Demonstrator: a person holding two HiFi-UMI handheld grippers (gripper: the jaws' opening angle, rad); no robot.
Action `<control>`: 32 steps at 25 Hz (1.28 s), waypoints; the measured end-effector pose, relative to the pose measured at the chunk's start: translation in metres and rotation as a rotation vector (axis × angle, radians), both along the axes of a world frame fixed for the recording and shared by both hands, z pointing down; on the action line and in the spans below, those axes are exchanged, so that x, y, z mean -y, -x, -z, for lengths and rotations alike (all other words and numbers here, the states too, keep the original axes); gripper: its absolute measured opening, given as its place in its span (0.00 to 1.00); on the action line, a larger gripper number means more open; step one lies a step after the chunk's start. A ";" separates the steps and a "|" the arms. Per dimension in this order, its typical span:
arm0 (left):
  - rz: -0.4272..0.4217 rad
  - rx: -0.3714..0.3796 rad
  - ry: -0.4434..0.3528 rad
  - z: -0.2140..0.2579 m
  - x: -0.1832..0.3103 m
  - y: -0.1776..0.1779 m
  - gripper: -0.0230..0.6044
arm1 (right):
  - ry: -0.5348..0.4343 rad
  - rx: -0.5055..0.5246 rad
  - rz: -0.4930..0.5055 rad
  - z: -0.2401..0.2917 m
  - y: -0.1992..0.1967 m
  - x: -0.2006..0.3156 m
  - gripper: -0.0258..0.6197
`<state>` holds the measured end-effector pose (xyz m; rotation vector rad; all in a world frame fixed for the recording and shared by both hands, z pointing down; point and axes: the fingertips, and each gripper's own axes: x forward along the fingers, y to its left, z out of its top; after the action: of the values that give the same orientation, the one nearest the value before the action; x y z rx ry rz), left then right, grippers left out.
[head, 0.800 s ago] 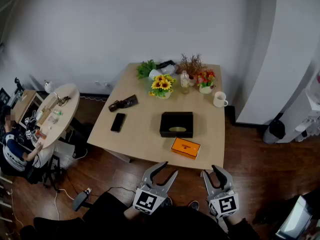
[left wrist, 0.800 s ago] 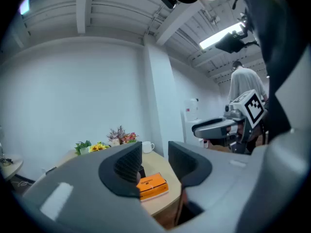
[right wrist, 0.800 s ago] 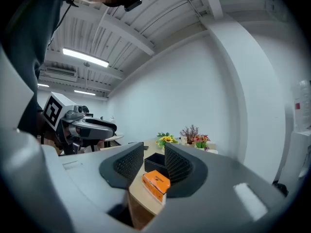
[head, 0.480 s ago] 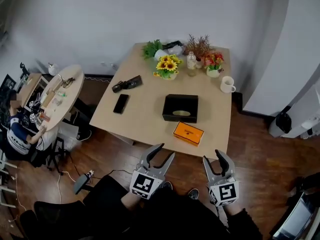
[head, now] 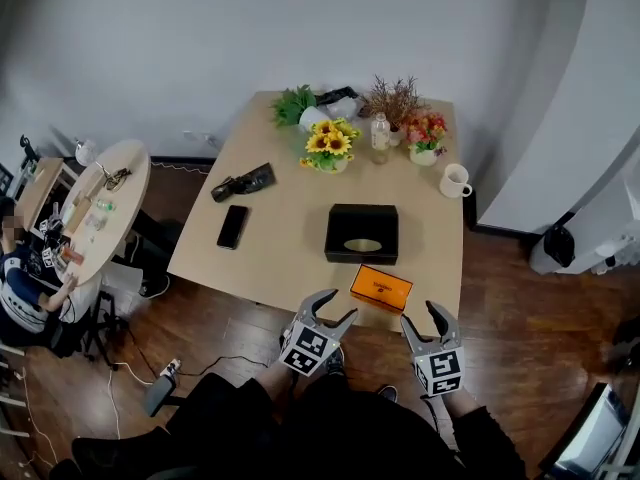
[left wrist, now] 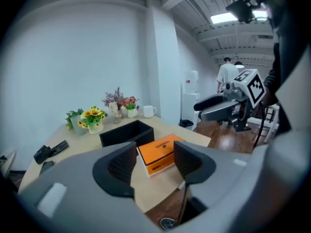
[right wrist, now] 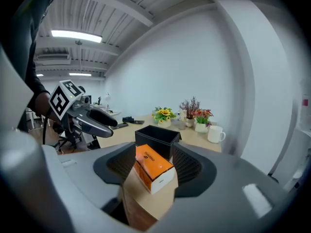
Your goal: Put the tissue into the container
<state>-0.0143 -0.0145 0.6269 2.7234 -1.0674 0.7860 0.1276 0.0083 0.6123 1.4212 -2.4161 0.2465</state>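
Note:
An orange tissue box point(head: 381, 288) lies near the front edge of the wooden table point(head: 280, 268). Just behind it stands the open black container point(head: 362, 213). My left gripper point(head: 336, 308) hovers over the floor at the table's front edge, left of the box, with its jaws open and nothing between them. My right gripper point(head: 422, 318) is open too, just right of and in front of the box. In the left gripper view the box point(left wrist: 158, 153) lies beyond the jaws point(left wrist: 154, 161), and the container point(left wrist: 126, 132) behind it. The right gripper view shows the box point(right wrist: 150, 161) and the container point(right wrist: 158, 136) ahead.
At the table's far end stand a sunflower pot point(head: 328, 150), a bottle point(head: 380, 138), red flowers point(head: 425, 133) and a white mug point(head: 455, 181). A phone point(head: 233, 226) lies at the left. A person sits by a round side table point(head: 95, 218) at far left.
Both grippers have moved forward and closer together, up to the table's front edge by the orange box. The head view has shifted, so the table sits lower in the picture.

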 end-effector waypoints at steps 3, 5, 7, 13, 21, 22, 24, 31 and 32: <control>-0.077 0.037 0.055 -0.035 0.018 0.002 0.49 | 0.102 -0.043 -0.028 -0.040 0.012 0.015 0.48; -0.126 0.063 0.088 -0.055 0.026 0.004 0.52 | 0.174 -0.062 -0.052 -0.065 0.018 0.022 0.53; -0.162 0.075 0.128 -0.073 0.028 0.004 0.52 | 0.229 -0.091 -0.068 -0.084 0.021 0.023 0.57; -0.218 0.057 0.218 -0.104 0.032 -0.003 0.52 | 0.333 -0.124 -0.100 -0.117 0.020 0.017 0.58; -0.257 0.046 0.214 -0.106 0.043 -0.019 0.52 | 0.359 -0.066 -0.051 -0.119 0.022 0.029 0.54; -0.254 0.053 0.214 -0.107 0.044 -0.020 0.52 | 0.359 -0.062 -0.047 -0.119 0.021 0.030 0.54; -0.248 0.066 0.217 -0.109 0.047 -0.022 0.51 | 0.354 -0.060 -0.050 -0.120 0.018 0.030 0.50; -0.251 0.086 0.226 -0.109 0.042 -0.032 0.32 | 0.363 -0.067 -0.049 -0.122 0.013 0.022 0.25; -0.242 0.087 0.229 -0.109 0.042 -0.032 0.31 | 0.365 -0.071 -0.048 -0.122 0.013 0.023 0.24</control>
<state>0.0179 -0.0565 0.7356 2.6701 -0.6205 1.0019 0.1145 -0.0147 0.7342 1.2967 -2.1443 0.6033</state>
